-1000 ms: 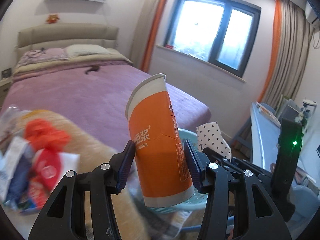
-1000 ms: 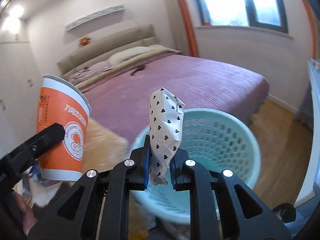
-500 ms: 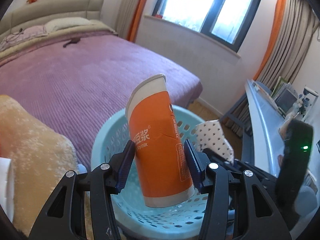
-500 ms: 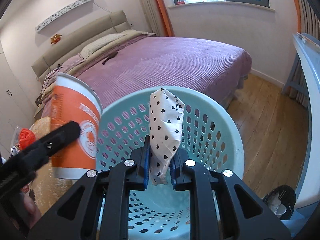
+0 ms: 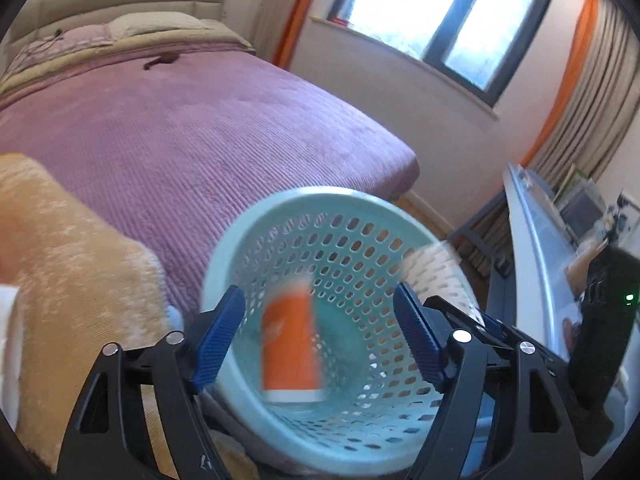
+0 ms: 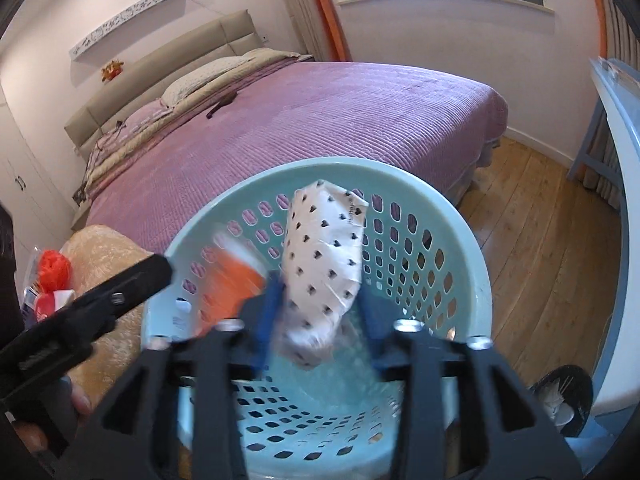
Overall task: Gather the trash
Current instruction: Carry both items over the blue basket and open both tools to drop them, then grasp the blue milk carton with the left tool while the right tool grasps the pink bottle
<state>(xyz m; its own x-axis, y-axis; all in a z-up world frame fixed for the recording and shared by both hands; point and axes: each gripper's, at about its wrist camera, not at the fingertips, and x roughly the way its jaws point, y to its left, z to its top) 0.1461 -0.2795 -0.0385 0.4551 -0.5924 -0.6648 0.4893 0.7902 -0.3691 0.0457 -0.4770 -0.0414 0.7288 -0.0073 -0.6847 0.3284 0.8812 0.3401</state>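
The basket (image 6: pixel 452 216) is pale teal, the cup (image 5: pixel 290 346) orange and white, the packet (image 6: pixel 324 256) white with black hearts, the bedspread (image 6: pixel 320 120) purple.

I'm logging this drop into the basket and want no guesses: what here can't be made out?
- Orange paper cup, left wrist view: motion blur wipes its print.
- Heart-print wrapper, right wrist view: lower end smeared between the open right hand-held gripper fingers.
- Basket floor: cut off by gripper bodies.
- Red trash: at the frame edge, unidentifiable.
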